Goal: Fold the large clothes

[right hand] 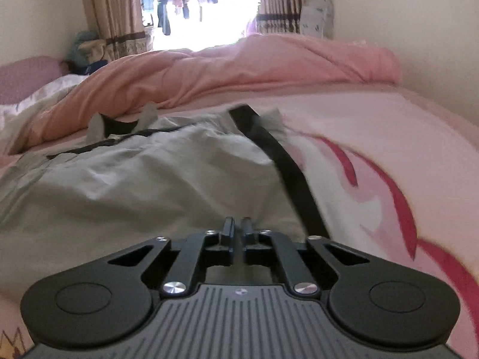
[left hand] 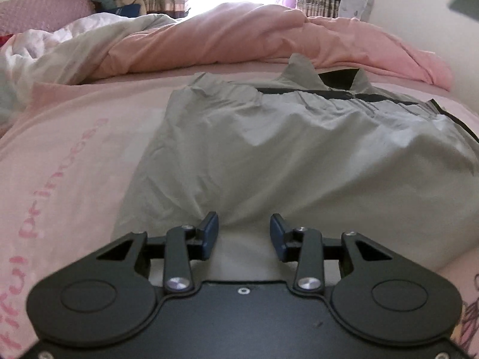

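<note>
A large light grey garment with black trim lies spread and wrinkled on the pink bed sheet. My left gripper hovers at its near edge, jaws apart, with grey cloth showing under the gap and no pad pressing on it. In the right wrist view the same garment has a black strip along its right edge. My right gripper is over the garment's near right part with its fingers drawn together. I cannot tell whether any cloth is pinched between them.
A rumpled pink duvet is heaped across the far side of the bed, with white bedding at the far left. Behind it are a bright window, curtains and a wall on the right.
</note>
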A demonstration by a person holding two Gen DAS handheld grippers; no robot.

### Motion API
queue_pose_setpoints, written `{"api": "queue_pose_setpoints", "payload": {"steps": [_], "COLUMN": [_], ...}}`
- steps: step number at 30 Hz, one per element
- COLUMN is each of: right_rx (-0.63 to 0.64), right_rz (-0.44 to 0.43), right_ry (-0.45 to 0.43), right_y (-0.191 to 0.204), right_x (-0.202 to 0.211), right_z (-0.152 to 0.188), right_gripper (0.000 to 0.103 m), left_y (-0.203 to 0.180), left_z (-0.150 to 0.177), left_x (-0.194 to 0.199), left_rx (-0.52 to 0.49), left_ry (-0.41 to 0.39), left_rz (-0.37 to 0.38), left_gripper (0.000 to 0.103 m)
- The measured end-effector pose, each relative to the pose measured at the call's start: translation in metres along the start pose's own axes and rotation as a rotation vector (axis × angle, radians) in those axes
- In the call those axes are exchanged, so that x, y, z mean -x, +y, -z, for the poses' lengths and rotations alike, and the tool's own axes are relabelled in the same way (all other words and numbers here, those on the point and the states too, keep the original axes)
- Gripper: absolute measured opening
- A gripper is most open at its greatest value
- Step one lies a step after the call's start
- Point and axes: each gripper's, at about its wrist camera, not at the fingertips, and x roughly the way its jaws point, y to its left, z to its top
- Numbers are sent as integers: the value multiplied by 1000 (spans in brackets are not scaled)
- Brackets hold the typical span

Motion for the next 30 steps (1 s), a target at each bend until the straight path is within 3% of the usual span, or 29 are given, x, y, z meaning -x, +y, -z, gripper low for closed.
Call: {"api": "queue_pose_setpoints", "payload": {"steps": [6,10,15,17,22,26,30], "right_rx": [19,23,-5,0,27,66,106], "right_rz": [36,42,72,71,128,21,-46], "right_ry": [-9,-53,4,-4,1,-89,-116], "right_y": [8,8,-11,-15,-1,33,69], "right_x": [9,34,23,18,23,30,6], "right_z": [-5,-10,6,13,1,-23,-45], "right_gripper": [4,11,10,10,12,15,15], "left_y": [-1,14,27,26,25,8,-15], "left_z": [-8,-10,11,19,3,-27,-61], "left_x": [4,35,25,18,18,20,-1], "left_rx": [39,91,93,75,92,51,15], "left_ry": [12,-41,25,8,43,-16,-49], "left_rz": [-25,-44,-52,-54,-67,-33,-16], "left_gripper": [40,45,45,48,43,44,46]}}
